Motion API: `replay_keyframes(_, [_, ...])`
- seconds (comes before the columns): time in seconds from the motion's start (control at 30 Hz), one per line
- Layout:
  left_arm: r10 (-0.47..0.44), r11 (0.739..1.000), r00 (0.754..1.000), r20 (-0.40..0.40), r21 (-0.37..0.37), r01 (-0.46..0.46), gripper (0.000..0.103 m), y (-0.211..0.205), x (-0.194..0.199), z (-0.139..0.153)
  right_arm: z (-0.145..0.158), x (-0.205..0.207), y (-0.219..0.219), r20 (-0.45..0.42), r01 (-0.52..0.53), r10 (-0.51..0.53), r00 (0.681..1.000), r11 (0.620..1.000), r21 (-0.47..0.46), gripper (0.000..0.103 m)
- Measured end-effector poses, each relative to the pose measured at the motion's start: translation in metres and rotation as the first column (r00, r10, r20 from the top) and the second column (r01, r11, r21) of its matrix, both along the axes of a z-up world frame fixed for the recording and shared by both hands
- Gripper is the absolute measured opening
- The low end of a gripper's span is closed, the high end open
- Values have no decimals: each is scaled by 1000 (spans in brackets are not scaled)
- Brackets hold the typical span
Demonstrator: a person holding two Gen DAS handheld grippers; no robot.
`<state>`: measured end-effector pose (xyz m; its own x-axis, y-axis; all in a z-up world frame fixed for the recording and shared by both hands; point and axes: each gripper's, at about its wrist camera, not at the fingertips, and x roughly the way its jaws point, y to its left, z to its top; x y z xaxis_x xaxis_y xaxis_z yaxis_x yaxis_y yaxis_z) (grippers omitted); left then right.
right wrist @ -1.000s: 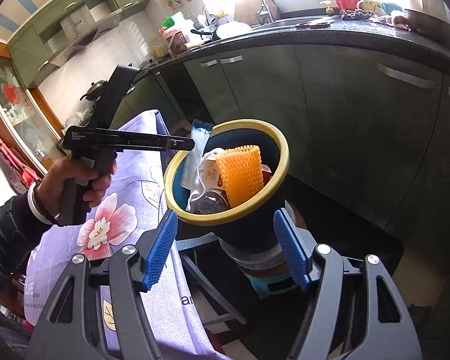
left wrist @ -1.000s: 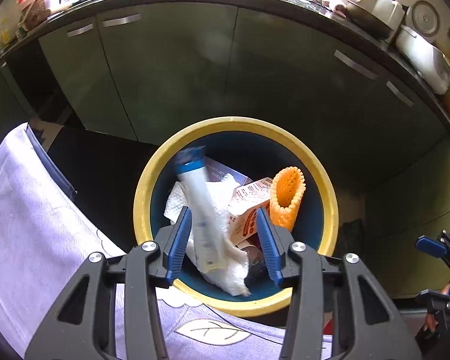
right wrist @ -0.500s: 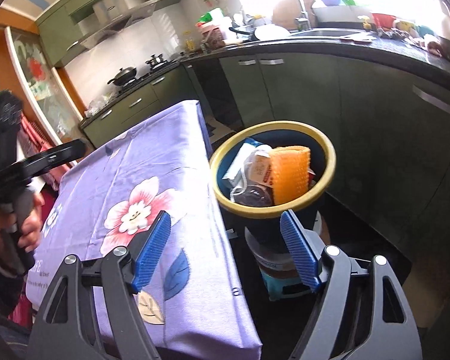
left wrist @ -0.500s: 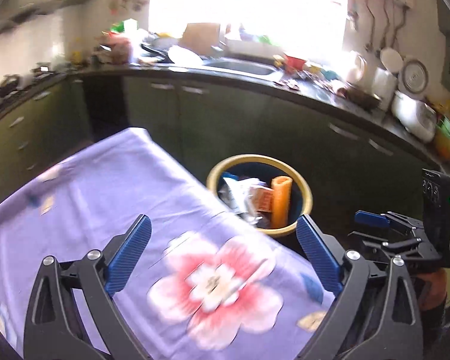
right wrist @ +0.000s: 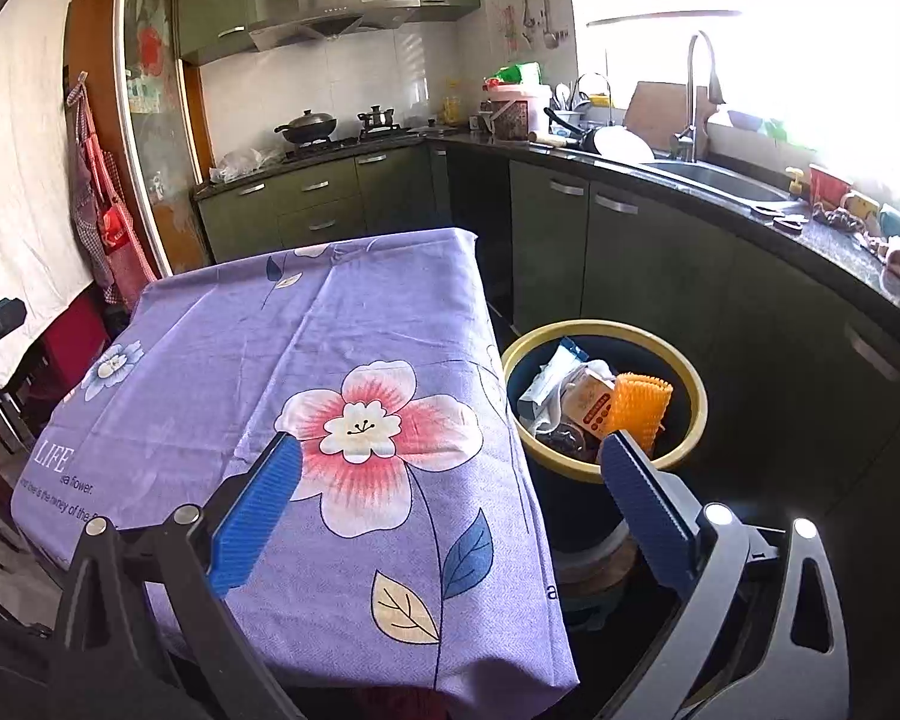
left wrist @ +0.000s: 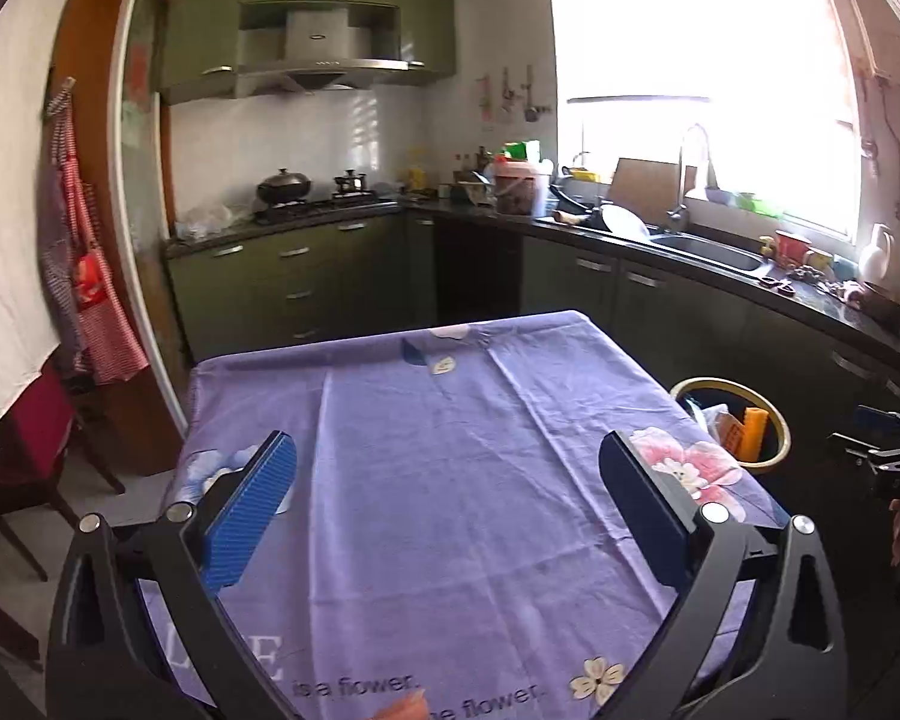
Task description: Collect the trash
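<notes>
A dark trash bin with a yellow rim stands beside the right edge of the table. It holds an orange mesh sleeve, a small printed carton, a blue-and-white wrapper and crumpled paper. In the left wrist view the bin is at far right. My left gripper is open and empty above the purple flowered tablecloth. My right gripper hovers over the table's near right corner; its jaws are opening with nothing between them.
Green cabinets under a dark counter with a sink run along the back and right. A hob with a wok is at the back left. A chair with a red seat stands left of the table. The bin rests on a low stool.
The left gripper let a blue-capped wrapper drop into the bin, opened wide and swung back over the table. The right gripper widened and drew back from the bin.
</notes>
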<state>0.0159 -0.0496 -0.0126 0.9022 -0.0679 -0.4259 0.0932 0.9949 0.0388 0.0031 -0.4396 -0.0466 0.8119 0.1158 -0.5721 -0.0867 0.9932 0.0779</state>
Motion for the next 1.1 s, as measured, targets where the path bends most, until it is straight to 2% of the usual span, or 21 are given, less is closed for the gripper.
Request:
replay_keyframes(0.07, [35, 999, 999, 8, -9, -35, 96, 15, -13, 1, 7, -8, 6, 16, 8, -8, 1000, 1000, -26, 98])
replay_keyframes(0.3, [97, 995, 995, 37, -38, -95, 96, 41, -44, 3, 17, -29, 9, 40, 43, -42, 998, 999, -32, 98])
replay_keyframes(0.5, [96, 994, 993, 71, -51, -93, 96, 42, -58, 9, 21, -40, 6, 49, 60, -59, 997, 998, -20, 98])
replay_keyframes(1.1, [68, 997, 996, 61, -39, -66, 96, 36, -65, 7, 28, -48, 1, 68, 69, -67, 995, 997, -21, 98])
